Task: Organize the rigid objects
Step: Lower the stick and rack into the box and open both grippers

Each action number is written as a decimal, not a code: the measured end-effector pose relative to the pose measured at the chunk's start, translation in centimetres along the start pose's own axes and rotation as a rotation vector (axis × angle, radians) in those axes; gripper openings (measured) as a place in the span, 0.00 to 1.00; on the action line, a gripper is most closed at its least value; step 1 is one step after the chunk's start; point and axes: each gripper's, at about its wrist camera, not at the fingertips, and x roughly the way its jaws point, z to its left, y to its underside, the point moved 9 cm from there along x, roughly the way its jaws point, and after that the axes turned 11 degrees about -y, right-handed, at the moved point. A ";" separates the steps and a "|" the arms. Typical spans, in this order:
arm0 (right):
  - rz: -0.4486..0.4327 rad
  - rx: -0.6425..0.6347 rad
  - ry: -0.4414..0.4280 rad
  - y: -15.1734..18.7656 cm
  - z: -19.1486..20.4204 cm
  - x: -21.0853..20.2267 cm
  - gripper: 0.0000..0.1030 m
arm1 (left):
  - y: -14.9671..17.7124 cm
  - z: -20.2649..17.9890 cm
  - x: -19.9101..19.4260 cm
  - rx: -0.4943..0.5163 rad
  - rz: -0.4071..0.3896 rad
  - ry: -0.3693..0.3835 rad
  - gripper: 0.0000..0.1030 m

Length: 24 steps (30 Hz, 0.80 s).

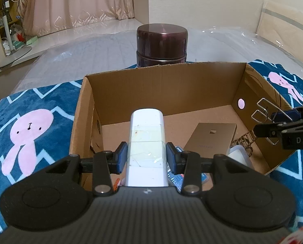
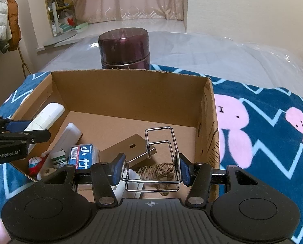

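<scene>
Both loads held over the box (image 1: 151,85).
Left hand-held gripper (image 1: 147,158) clamps white case (image 1: 146,142); right hand-held gripper (image 2: 150,172) clamps wire rack (image 2: 161,154), which may snag clutter at 6 o'clock.

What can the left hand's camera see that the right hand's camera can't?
Only the left camera shows the round hole in the box's side wall and a wooden board leaning on the room's wall.

Only the right camera shows the coats hanging up, the blue packet, the small green-labelled bottle and the red-and-white toy.

Both show the cardboard box, the dark jar behind it, the tan card, the left gripper shut on the white case, and the right gripper shut on the wire rack.
</scene>
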 end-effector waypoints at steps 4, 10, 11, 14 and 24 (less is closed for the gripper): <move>0.001 0.000 -0.001 0.0 0.0 0.1 0.49 | -0.3 0.2 -0.2 -0.005 -0.022 -0.022 0.41; -0.001 0.008 0.001 0.0 -0.2 -0.1 0.49 | -0.4 0.2 -0.5 -0.003 -0.028 -0.014 0.41; -0.001 0.009 0.001 0.0 -0.2 -0.1 0.49 | -0.4 0.2 -0.6 -0.001 -0.028 -0.012 0.41; -0.002 0.011 -0.001 0.0 -0.1 -0.2 0.49 | -0.4 0.1 -0.6 0.004 -0.027 -0.012 0.41; -0.004 0.012 -0.003 0.0 -0.1 -0.2 0.49 | -0.4 -0.2 -0.7 0.012 -0.027 -0.010 0.41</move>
